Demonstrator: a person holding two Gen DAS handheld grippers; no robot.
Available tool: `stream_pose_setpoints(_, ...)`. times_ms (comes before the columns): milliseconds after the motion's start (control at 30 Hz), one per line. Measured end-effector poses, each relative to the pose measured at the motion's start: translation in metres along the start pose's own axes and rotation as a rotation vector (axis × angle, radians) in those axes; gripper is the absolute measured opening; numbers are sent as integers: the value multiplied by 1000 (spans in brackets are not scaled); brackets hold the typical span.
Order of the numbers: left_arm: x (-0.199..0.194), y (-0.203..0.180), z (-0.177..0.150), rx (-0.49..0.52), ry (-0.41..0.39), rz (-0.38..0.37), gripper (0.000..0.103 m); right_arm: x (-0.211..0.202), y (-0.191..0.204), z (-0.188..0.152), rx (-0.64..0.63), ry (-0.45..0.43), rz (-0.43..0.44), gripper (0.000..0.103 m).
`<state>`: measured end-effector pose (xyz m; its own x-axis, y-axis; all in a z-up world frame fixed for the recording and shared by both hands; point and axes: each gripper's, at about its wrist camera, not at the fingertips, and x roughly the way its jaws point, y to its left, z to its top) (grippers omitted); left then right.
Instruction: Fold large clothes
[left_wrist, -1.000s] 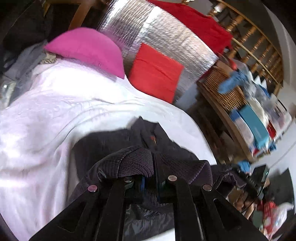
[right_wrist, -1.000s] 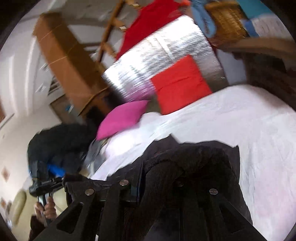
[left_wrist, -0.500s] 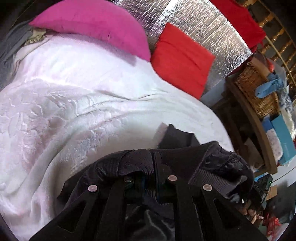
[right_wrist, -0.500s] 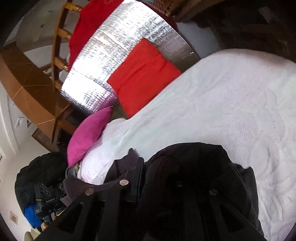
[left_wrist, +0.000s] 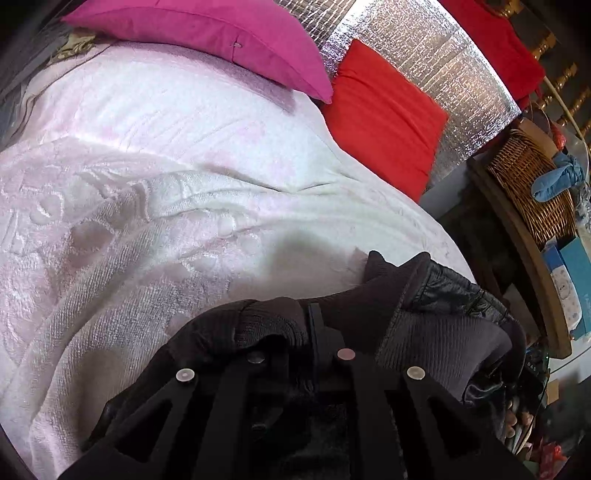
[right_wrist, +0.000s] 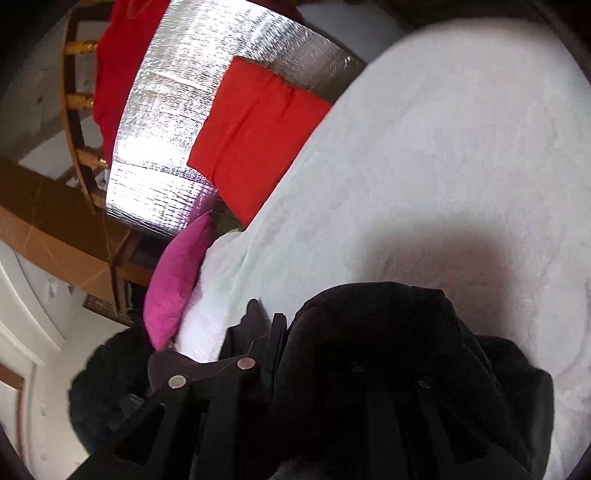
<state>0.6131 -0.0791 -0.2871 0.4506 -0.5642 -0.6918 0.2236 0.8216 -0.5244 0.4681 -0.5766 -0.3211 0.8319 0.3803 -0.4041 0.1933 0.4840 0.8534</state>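
Note:
A large black jacket with ribbed knit cuffs (left_wrist: 439, 339) is bunched over both grippers above a white bedspread (left_wrist: 166, 206). My left gripper (left_wrist: 314, 321) is shut on the jacket's ribbed edge; dark cloth drapes over both fingers. In the right wrist view the same jacket (right_wrist: 388, 332) covers the right finger, and my right gripper (right_wrist: 284, 328) is shut on its cloth. The jacket's lower part hangs below the frames, hidden.
A magenta pillow (left_wrist: 221, 40) and a red pillow (left_wrist: 384, 118) lie at the head of the bed (right_wrist: 443, 166) against a silver foil panel (left_wrist: 424, 62). A wicker basket (left_wrist: 532, 184) sits on a wooden shelf to the right. A wooden cabinet (right_wrist: 48, 229) stands left.
Both grippers have moved forward and lower over the bed with the jacket held. The bedspread now fills more of each view; the jacket hangs closer to it.

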Motion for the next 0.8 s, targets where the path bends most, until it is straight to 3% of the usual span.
stream_pose_setpoints(300,-22,8,-17,-38,-59,-50,12,-24,23,4,9,18,223,30)
stream_pose_setpoints(333,-26,8,-18,-47,-68,-55,17,-27,29,3,-4,17,224,34)
stream_pose_setpoints(400,-44,6,-18,-68,-121,-49,53,-36,39,0,-18,6,238,37)
stream_pose_setpoints(433,-53,4,-18,-73,-154,-41,81,-41,40,0,-3,-2,257,40)
stream_pose_setpoints(467,-65,2,-19,-77,-214,-1,91,-45,38,-1,21,-11,288,52)
stream_pose_setpoints(500,-79,0,-20,-70,-279,46,91,-49,35,-2,66,-33,335,58)
stream_pose_setpoints(567,-88,-1,-19,-54,-280,77,91,-61,25,-5,159,-111,443,96)
stream_pose_setpoints(600,-92,-1,-20,-65,-266,93,91,-67,24,-6,162,-145,473,103)
stream_pose_setpoints(633,-96,-2,-23,-71,-257,105,91,-71,27,-7,140,-159,481,103)
stream_pose_setpoints(800,-137,-29,-56,-18,-268,198,91,-84,62,-19,-54,-151,182,103)
